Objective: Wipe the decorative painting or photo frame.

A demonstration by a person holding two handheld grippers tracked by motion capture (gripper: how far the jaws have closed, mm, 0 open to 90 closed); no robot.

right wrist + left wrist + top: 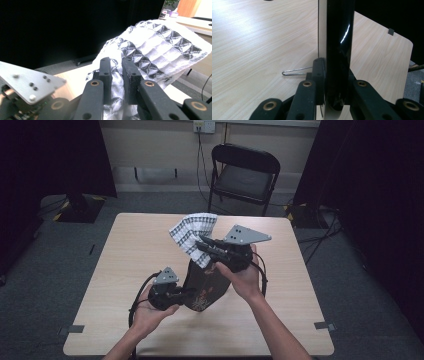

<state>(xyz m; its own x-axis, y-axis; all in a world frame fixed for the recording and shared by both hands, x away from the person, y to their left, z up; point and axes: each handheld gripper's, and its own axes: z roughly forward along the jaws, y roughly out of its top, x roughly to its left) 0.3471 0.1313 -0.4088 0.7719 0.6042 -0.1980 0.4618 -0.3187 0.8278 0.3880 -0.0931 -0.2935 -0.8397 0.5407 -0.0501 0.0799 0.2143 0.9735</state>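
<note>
On the wooden table (125, 270) stands a glossy black gift bag (202, 287), its edge clamped by the left gripper (182, 292), while the right gripper (202, 242) pinches the black-and-white checked cloth (192, 232) held above the bag's mouth.

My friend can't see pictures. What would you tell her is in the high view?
Two hands work at a light wooden table: the right gripper holds a black-and-white checked cloth above a glossy black bag, whose edge the left gripper clamps. A black folding chair stands behind the table.
</note>
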